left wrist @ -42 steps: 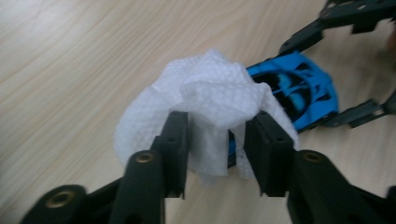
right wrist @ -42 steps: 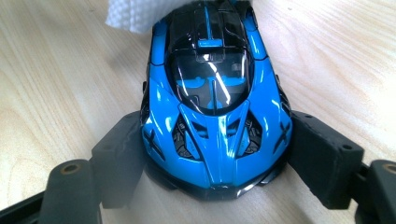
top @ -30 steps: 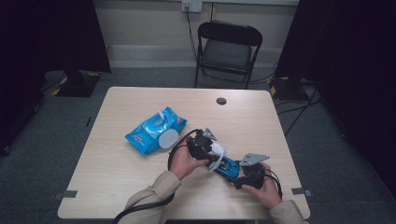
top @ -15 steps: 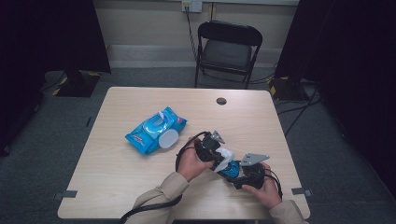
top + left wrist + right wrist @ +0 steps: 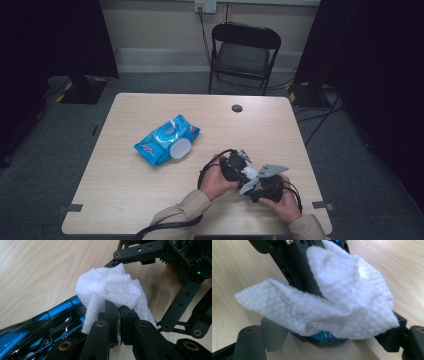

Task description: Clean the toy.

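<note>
On a pale wood table (image 5: 125, 185) in a dim room: left gripper (image 5: 119, 315) pinching a wipe (image 5: 110, 287), right gripper (image 5: 261, 189) clamped around a blue packet (image 5: 37, 325); folding chair (image 5: 244, 55) behind.

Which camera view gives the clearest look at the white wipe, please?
The left gripper view: there the white wipe is sharp, pinched between the closed jaws of the left gripper. The right gripper view shows it close but blurred; the high view, a small white scrap.

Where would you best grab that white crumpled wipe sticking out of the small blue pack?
Probably low on the white crumpled wipe, near where it leaves the small blue pack, coming along the pack's length. There the sheet bunches into a narrow fold; above, it fans wide. The left claw already pinches it there.
</note>
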A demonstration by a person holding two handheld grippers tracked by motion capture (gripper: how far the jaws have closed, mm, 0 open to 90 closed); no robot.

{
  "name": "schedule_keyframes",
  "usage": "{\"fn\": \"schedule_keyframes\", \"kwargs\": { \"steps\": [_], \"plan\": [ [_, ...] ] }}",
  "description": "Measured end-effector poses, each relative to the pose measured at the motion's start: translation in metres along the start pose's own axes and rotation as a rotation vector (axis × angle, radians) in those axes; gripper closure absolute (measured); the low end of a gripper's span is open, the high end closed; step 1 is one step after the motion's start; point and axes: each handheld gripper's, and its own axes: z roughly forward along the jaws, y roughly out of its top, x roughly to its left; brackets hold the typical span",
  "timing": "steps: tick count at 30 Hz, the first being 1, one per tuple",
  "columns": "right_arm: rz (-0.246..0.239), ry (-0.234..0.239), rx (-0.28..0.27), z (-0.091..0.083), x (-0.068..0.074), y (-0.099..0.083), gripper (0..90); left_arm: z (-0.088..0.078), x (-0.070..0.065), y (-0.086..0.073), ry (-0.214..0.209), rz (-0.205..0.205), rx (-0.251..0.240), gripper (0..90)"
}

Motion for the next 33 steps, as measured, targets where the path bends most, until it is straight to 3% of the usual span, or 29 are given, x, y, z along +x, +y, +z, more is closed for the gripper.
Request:
{"fn": "schedule_keyframes", "kwargs": {
  "steps": [5,11,17,19,27,33],
  "plan": [
    [0.0,0.0,0.0,0.0,0.0,0.0,23.6,-0.006,0.005,0.001,0.03,0.003,-0.004,86.3],
    [-0.001,0.0,0.0,0.0,0.0,0.0,23.6,-0.015,0.017,-0.002,0.041,-0.049,-0.039,86.2],
    [0.0,-0.001,0.0,0.0,0.0,0.0,23.6,-0.02,0.022,-0.003,0.044,-0.065,-0.054,86.1],
    [0.0,0.0,0.0,0.0,0.0,0.0,23.6,-0.023,0.025,-0.003,0.062,-0.055,-0.05,86.2],
    [0.0,-0.001,0.0,0.0,0.0,0.0,23.6,-0.032,0.041,-0.009,0.113,-0.083,-0.044,86.2],
    [0.0,-0.001,0.0,0.0,0.0,0.0,23.6,-0.034,0.045,-0.012,0.144,-0.077,-0.037,86.3]
  ]
}}
